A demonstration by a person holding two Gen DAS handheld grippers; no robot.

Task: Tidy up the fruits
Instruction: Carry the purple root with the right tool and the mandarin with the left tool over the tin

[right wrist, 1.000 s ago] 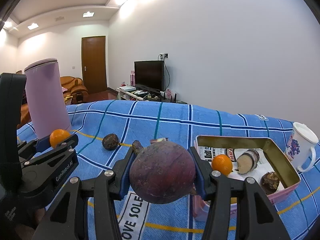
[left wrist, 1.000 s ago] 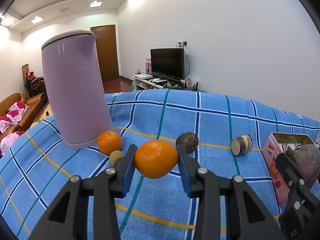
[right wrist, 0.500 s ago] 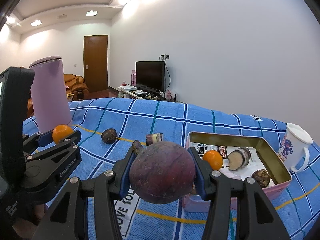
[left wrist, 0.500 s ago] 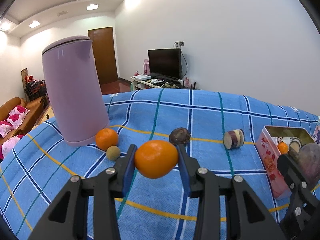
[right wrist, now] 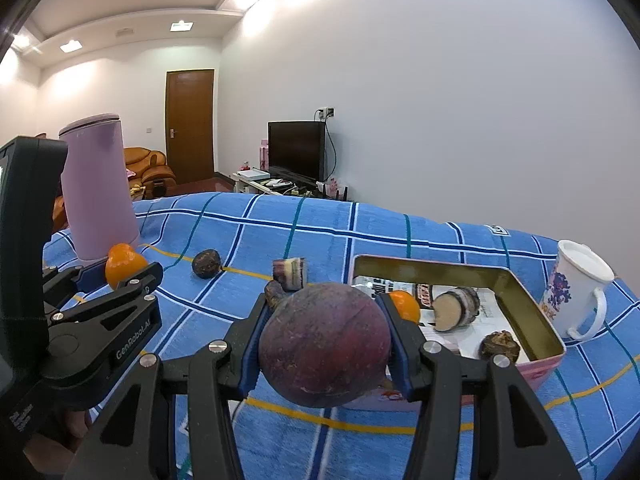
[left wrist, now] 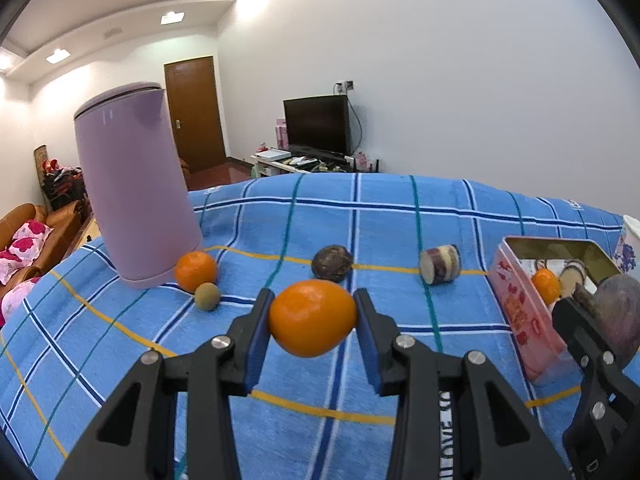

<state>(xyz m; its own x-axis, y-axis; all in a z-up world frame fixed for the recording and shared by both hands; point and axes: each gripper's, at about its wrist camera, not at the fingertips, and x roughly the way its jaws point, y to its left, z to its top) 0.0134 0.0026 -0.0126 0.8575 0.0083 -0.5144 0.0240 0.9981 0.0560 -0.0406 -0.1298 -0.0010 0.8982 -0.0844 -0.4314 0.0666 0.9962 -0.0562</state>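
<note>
Both tools carry fruit toward the tin box (right wrist: 532,300). The left tool (left wrist: 312,322) pinches an orange (left wrist: 312,322); the right tool (right wrist: 324,340) pinches a dark purple fruit (right wrist: 324,340), with the box just ahead of it. Next, I think, each fruit must come over the box before release.

left gripper (left wrist: 312,322) jaws clamp orange (left wrist: 312,318) | above blue cloth (left wrist: 360,220) | tin (left wrist: 520,308) right
</note>
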